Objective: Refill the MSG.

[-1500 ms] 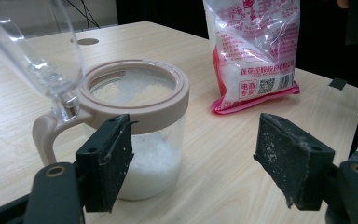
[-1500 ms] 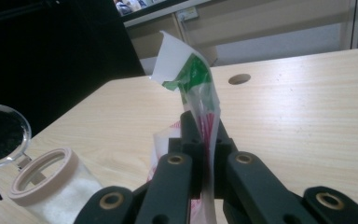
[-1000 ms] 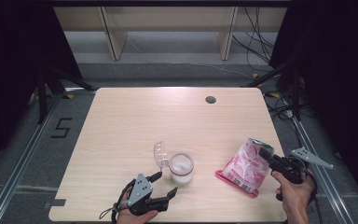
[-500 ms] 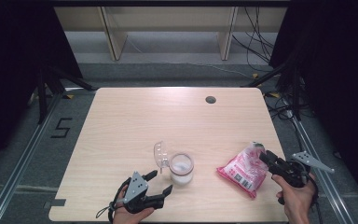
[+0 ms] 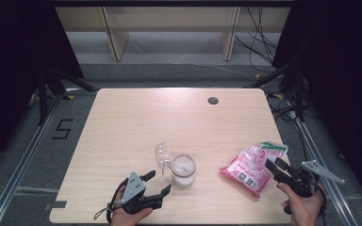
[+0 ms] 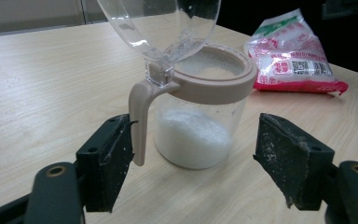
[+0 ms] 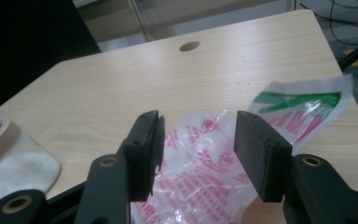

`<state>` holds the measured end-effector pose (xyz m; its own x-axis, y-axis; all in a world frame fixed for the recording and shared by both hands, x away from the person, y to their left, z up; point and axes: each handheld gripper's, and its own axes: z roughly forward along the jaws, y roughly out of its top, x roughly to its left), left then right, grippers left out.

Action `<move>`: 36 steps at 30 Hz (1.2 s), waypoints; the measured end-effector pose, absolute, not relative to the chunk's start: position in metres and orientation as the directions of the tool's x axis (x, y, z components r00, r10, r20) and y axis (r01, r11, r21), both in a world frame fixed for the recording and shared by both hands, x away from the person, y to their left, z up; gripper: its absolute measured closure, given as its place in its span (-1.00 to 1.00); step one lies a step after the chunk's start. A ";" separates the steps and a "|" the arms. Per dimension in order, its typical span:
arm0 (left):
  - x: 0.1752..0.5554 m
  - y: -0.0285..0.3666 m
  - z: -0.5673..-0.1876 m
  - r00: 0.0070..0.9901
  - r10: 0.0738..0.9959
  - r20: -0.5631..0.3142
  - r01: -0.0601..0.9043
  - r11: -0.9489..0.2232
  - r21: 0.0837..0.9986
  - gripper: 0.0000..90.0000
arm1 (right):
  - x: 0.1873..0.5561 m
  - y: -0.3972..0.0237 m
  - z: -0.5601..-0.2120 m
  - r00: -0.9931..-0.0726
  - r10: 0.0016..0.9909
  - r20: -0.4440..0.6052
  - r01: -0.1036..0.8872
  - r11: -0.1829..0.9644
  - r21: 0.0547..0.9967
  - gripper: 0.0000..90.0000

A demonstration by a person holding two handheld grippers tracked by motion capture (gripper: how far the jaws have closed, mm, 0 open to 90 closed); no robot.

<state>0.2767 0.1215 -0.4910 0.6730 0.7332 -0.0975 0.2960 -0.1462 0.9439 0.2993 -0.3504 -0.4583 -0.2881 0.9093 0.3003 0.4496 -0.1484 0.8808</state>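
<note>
A clear jar [image 5: 184, 169] with a beige rim and white powder inside stands near the table's front, its clear lid [image 5: 162, 155] flipped open to the left. In the left gripper view the jar [image 6: 200, 126] sits just beyond my open left gripper [image 6: 196, 163], whose jaws stand wide on either side without touching. A pink and white bag [image 5: 252, 165] lies flat at the right. My right gripper [image 5: 274, 165] sits at the bag's near right edge; its jaws have just been opening and stand apart over the bag [image 7: 205, 172], gripper [image 7: 198, 149] pressing on nothing.
A round cable hole [image 5: 212, 100] is set in the wooden table [image 5: 169, 117] near its far edge. Shelving and cables stand beyond the table. Metal floor rails run along both sides.
The right gripper's jaws have opened and let go of the bag, which dropped from tilted up to lying flat on the table. The left gripper has barely shifted.
</note>
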 end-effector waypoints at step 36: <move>0.293 0.153 -0.480 0.642 0.765 -0.040 0.264 -0.172 0.949 0.16 | 0.273 -0.279 -0.473 -0.515 0.823 0.241 0.511 0.068 0.857 -0.08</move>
